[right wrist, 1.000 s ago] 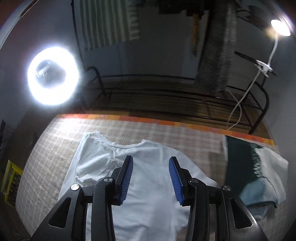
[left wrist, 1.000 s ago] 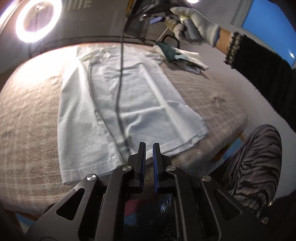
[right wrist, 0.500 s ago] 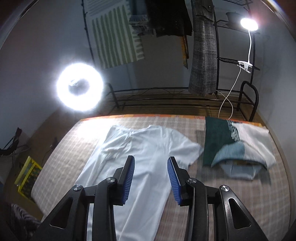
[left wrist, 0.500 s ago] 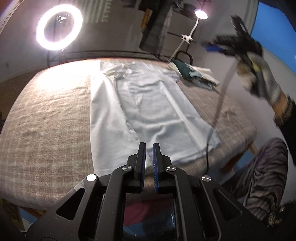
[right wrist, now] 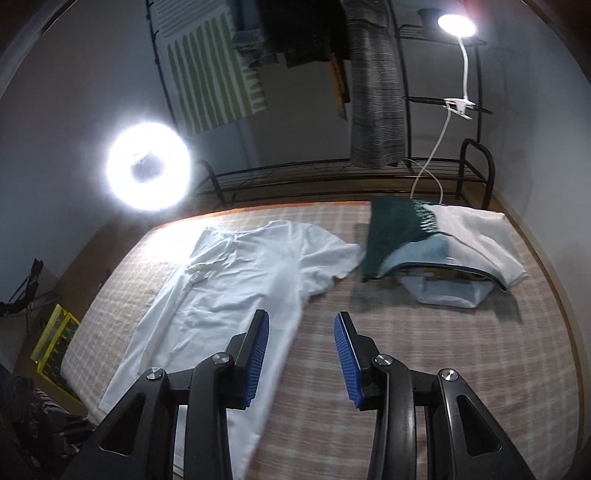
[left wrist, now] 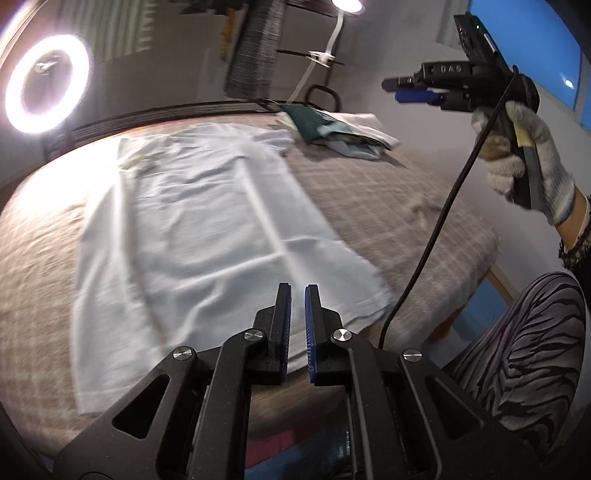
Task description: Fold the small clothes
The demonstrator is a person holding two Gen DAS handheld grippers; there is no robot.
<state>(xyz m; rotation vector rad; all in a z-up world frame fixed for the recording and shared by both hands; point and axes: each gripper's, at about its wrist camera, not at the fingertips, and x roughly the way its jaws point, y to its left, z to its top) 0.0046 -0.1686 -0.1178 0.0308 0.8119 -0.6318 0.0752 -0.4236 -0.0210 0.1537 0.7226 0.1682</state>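
So the left gripper [left wrist: 296, 325] has its fingers pulled in to a narrow gap with nothing pinched between them, hovering over the near hem of the white t-shirt [left wrist: 207, 229]. The right gripper [right wrist: 302, 354] is the opposite, fingers spread wide and empty, up in the air above the spot where the shirt's right edge meets the bare checked bedcover [right wrist: 424, 350]. From the left wrist view you can see that right gripper [left wrist: 417, 90] held high off to the side in a gloved right hand [left wrist: 524, 158], with a black cable [left wrist: 439, 221] dangling down from it toward the bed edge. The t-shirt itself lies flat on the bed, collar at the far end, hem toward the person, and its left side looks folded in along a long crease, while the right sleeve [right wrist: 332, 258] sticks out. Just past that sleeve there's a small pile of other clothes [right wrist: 439, 251], dark green, light blue and white, near the far right corner of the bed. Behind the bed a ring light [right wrist: 147, 171] glares on the left, a clip lamp [right wrist: 456, 26] is attached to a black metal rack [right wrist: 476, 162], and the person's striped trousers [left wrist: 524, 354] show at the right.
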